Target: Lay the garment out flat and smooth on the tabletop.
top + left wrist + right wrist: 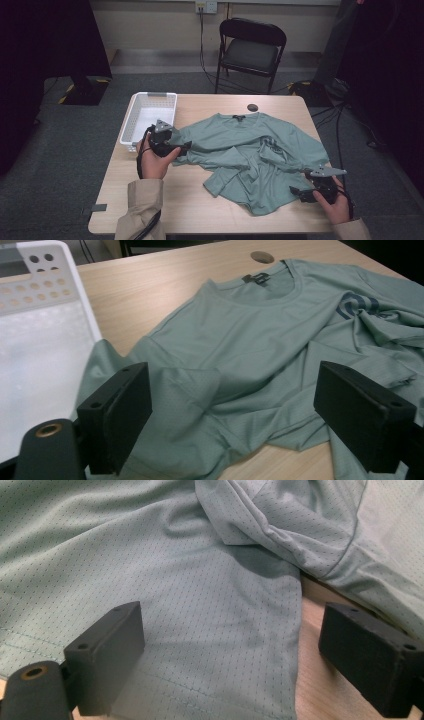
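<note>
While a person sits at a wooden table (pixel 150 200), a green T-shirt (pixel 235 145) lies crumpled across its middle and right side, collar toward the far edge and hem toward the person. Its long axis runs roughly from far to near, though the lower half is bunched and twisted to the right. The left gripper (pixel 182 146) hovers at the shirt's left sleeve, just beside a white basket (pixel 131 117), with its jaws spread wide and nothing pinched; cloth lies below the gap. The right gripper (pixel 299 194) sits at the near right hem, jaws also wide apart, and fabric lies under them unclamped. A small dark disc (pixel 253 107) rests near the collar.

Likely trouble: either gripper could close on several bunched layers instead of a single edge, so that spreading drags the folds along. A pull from the left could also snag the sleeve on the basket or nudge it off the table.
</note>
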{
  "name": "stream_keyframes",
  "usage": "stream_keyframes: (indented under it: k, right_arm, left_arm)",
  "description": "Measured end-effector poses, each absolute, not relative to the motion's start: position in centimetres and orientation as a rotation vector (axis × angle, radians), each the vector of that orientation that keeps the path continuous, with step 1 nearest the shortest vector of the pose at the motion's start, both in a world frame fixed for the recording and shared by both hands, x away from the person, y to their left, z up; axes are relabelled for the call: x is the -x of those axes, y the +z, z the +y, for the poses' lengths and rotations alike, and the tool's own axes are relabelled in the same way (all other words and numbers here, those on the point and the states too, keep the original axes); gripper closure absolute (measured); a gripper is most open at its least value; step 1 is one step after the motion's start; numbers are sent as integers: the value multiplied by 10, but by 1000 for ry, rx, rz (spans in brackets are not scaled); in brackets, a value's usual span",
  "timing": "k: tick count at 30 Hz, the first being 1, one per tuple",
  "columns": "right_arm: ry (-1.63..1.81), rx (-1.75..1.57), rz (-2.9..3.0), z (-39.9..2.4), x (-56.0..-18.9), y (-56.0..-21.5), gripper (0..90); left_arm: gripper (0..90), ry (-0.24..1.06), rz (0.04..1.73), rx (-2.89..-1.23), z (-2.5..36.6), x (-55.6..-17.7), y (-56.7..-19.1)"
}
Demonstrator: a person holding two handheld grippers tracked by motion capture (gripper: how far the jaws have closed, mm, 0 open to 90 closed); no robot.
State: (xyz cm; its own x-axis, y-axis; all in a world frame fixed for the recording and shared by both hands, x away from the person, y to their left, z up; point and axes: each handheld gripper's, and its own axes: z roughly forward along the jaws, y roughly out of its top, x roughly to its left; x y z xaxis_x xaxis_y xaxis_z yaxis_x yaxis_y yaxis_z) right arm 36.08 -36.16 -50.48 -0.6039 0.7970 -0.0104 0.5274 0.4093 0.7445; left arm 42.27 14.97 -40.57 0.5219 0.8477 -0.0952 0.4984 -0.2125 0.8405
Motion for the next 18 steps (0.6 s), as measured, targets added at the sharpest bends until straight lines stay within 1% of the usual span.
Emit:
stream_keyframes:
  k: [11,18]
  right_arm:
    - [1022,-1139,2306,-362,-361,-505,103]
    - [1022,-1139,2306,-362,-361,-505,103]
  left_arm:
    - [147,457,1044,-1854,134,-407,-419]
    - [147,432,1013,-1873,123,-400,-429]
